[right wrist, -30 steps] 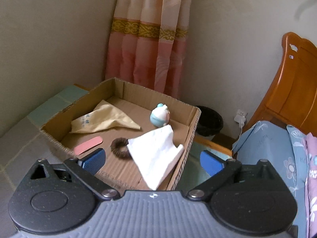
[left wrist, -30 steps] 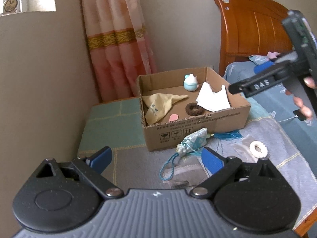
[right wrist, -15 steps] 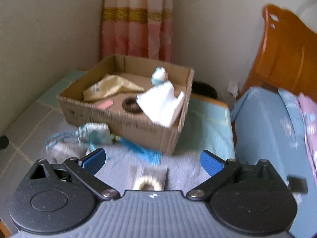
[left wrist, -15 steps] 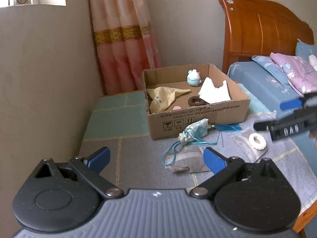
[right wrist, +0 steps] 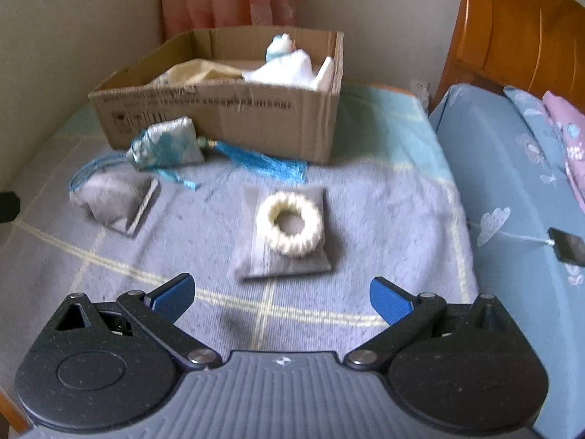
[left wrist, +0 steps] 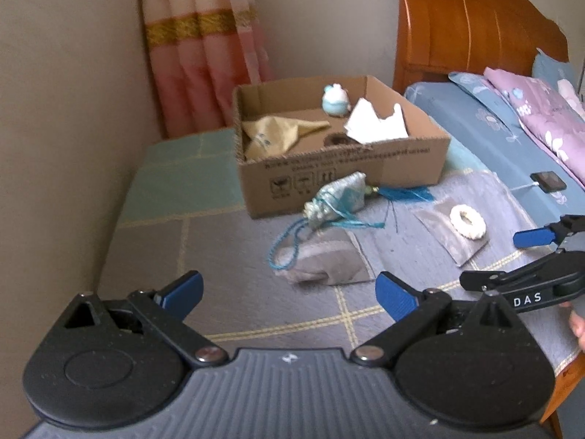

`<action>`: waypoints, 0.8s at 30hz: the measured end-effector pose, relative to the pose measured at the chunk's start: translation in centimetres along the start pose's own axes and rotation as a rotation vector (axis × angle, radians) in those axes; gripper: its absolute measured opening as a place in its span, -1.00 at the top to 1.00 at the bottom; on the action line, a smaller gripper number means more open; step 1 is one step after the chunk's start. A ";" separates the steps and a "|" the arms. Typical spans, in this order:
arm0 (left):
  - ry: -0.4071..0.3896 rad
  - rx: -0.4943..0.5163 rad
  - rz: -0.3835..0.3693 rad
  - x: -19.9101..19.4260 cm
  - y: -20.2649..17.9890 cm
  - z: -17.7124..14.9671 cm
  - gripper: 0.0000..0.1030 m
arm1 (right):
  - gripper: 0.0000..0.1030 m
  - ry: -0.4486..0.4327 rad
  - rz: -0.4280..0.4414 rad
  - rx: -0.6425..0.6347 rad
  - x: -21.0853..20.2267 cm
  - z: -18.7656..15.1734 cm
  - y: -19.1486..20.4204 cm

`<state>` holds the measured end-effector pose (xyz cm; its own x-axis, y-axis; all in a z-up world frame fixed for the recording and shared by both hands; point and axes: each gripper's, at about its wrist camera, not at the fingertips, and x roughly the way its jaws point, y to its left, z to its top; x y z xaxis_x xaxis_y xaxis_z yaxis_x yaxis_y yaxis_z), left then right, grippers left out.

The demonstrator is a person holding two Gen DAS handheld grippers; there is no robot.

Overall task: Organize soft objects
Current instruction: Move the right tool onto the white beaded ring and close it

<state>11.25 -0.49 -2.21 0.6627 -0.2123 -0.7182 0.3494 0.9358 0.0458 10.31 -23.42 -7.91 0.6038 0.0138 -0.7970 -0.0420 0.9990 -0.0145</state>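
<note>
Right gripper (right wrist: 280, 292): jaws spread, empty, aimed at cream ring (right wrist: 289, 223) resting on grey pouch (right wrist: 283, 236) mid-blanket. Left gripper (left wrist: 289, 291): jaws spread, empty, facing second grey pouch (left wrist: 325, 261). Cardboard box (right wrist: 256, 117) at the blanket's far edge. Risk: a pinch may catch pouch fabric along with the ring, dragging both.

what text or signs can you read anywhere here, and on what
"DAS": white letters on the black arm of the right hand-held gripper, seen from the left wrist view.
Line of print along the front of the cardboard box: too blurred to read.
Three square handling symbols low on the box front: shapes visible, details unreadable.
</note>
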 end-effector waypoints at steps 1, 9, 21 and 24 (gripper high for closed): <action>0.009 0.004 -0.005 0.4 -0.2 0.0 -0.94 | -1.00 0.000 0.003 0.004 0.2 -0.2 -0.1; 0.055 0.027 -0.032 2.7 -1.3 0.1 -0.94 | -1.00 -0.087 0.037 0.032 -0.1 0.3 -1.2; 0.122 0.006 -0.061 7.3 -2.2 0.2 -0.95 | -0.92 -0.152 0.063 0.000 0.6 0.9 -1.4; 0.127 -0.014 -0.054 8.3 -2.1 0.3 -0.95 | -0.89 -0.146 0.072 0.008 0.9 1.0 -1.6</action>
<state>16.16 -4.34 -8.05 0.5539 -0.2263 -0.8012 0.3727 0.9280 -0.0045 11.67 -24.99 -8.03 0.7088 0.0905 -0.6995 -0.0835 0.9955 0.0442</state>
